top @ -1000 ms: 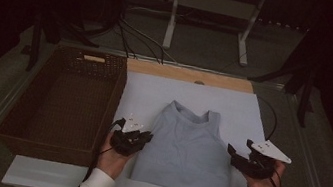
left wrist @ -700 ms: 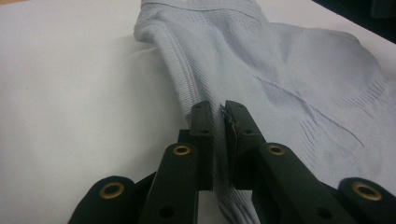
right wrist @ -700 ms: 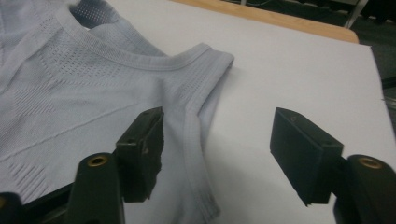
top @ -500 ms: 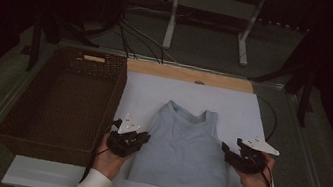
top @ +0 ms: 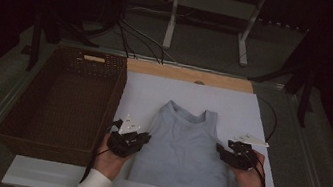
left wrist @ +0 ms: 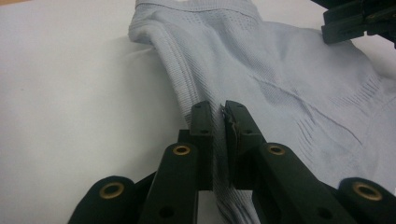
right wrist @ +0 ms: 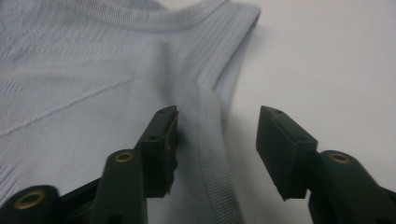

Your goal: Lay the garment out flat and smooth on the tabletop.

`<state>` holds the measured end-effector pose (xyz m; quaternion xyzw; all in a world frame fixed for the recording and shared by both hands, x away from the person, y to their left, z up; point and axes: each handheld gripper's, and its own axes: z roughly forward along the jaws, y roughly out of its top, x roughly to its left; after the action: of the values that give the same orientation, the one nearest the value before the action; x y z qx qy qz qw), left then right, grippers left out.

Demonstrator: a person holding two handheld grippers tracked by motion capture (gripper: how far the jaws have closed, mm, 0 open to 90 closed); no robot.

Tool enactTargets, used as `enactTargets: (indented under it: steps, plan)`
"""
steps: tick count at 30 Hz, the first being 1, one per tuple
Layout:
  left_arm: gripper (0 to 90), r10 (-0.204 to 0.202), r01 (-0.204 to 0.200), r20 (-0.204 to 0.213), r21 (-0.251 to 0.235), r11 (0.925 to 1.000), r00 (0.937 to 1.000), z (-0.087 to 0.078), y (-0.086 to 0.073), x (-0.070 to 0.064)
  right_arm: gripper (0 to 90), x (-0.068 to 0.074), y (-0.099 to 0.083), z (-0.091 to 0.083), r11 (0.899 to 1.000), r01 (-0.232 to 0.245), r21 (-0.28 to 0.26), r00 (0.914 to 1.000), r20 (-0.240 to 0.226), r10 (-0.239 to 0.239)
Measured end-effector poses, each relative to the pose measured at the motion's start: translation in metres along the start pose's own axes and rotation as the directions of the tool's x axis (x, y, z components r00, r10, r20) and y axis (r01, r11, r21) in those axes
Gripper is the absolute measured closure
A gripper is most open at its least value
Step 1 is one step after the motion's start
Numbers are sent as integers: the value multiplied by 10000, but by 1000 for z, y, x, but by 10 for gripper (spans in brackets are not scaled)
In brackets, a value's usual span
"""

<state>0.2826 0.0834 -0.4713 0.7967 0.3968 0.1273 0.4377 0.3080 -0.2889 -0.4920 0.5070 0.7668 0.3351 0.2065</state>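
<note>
- Both grippers have moved inward since the earlier frames, closing on the side edges of the tank top (top: 183, 149); the right gripper (top: 222, 152) shifted most, from off the hem side to the right armhole edge.
- Tank top: pale grey-blue, lying flat on the white surface (top: 252, 112), neckline away from the person, just right of the wicker basket (top: 64, 100).
- Left gripper (top: 144, 138): at the tank top's left edge, about mid-height. In the left gripper view its jaws are nearly together, with the ribbed armhole edge (left wrist: 184, 91) of the tank top (left wrist: 280, 79) pinched in the narrow gap.
- Right gripper (right wrist: 215, 135): at the tank top's right edge, opposite the left one. In the right gripper view its jaws stand wide apart, straddling the ribbed edge (right wrist: 212, 140) of the tank top (right wrist: 93, 79); fabric lies between them, not clamped.
- Hands: left hand (top: 111, 158) and right hand (top: 249, 180) hold the grippers from the near side of the tank top.
</note>
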Motion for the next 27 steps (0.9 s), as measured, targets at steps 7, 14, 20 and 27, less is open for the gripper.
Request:
enactTargets:
  steps: [7,14,20,27]
  plan:
    - [836,24,-25,19,38,10000,10000,2,0,-1,768,-1,-1,3,9980,-305,550,9979,-547,336]
    - [835,8,-8,12,69,10000,10000,3,-1,-1,895,-2,-1,-8,9992,-203,334,9989,-409,217]
    - [835,-5,5,-20,22,10000,10000,3,0,-2,883,-5,-1,-7,9988,-402,289,9983,-402,414]
    - [832,-17,17,6,36,10000,10000,4,0,-2,900,0,0,-17,9995,-285,152,9995,-104,287]
